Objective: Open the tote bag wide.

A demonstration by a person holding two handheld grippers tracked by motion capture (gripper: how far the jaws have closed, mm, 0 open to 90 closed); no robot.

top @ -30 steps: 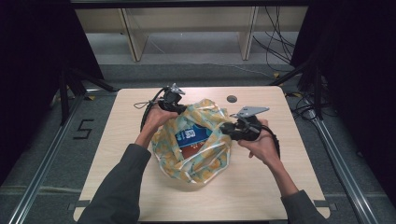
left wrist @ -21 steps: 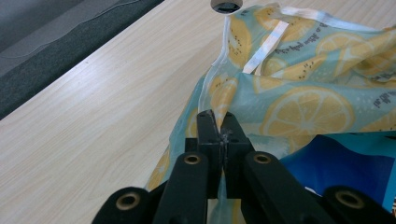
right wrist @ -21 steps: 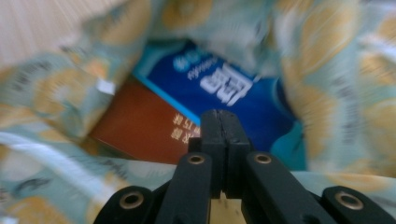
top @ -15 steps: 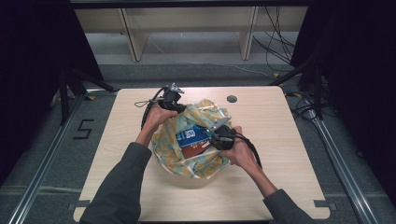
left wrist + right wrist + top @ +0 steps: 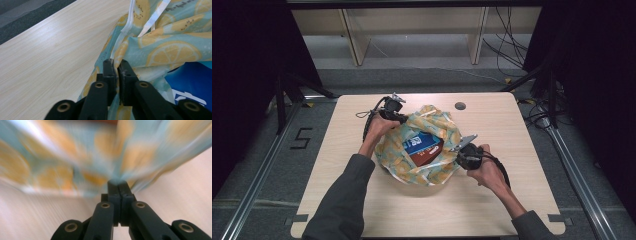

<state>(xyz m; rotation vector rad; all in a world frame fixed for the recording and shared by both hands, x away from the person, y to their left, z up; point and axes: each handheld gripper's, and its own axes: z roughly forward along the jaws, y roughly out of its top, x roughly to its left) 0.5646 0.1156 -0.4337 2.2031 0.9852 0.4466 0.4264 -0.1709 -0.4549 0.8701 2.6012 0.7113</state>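
Note:
A teal bag printed with lemon slices (image 5: 432, 172) lies mid-table with its mouth open. Inside sit a blue box (image 5: 421, 142) and a reddish-brown item (image 5: 428, 156). My left gripper (image 5: 399, 118) is at the bag's far left rim; in the left gripper view the gripper (image 5: 116, 63) is shut on the bag's edge (image 5: 160, 50), with a white strap (image 5: 130, 20) and the blue box (image 5: 190, 82) nearby. My right gripper (image 5: 458, 150) holds the near right rim. In the blurred right gripper view, the gripper (image 5: 117, 182) is shut on the lemon fabric (image 5: 62, 157).
A small dark round disc (image 5: 460, 106) sits on the wooden table (image 5: 512, 130) behind the bag. Bare tabletop lies left, right and in front of the bag. Wooden shelving legs (image 5: 352, 40) and cables (image 5: 512, 45) stand beyond the far edge.
My right gripper has dropped from the bag's far right rim toward the person, dipping over the bag, and now pulls the near right rim outward. The left gripper has stayed put.

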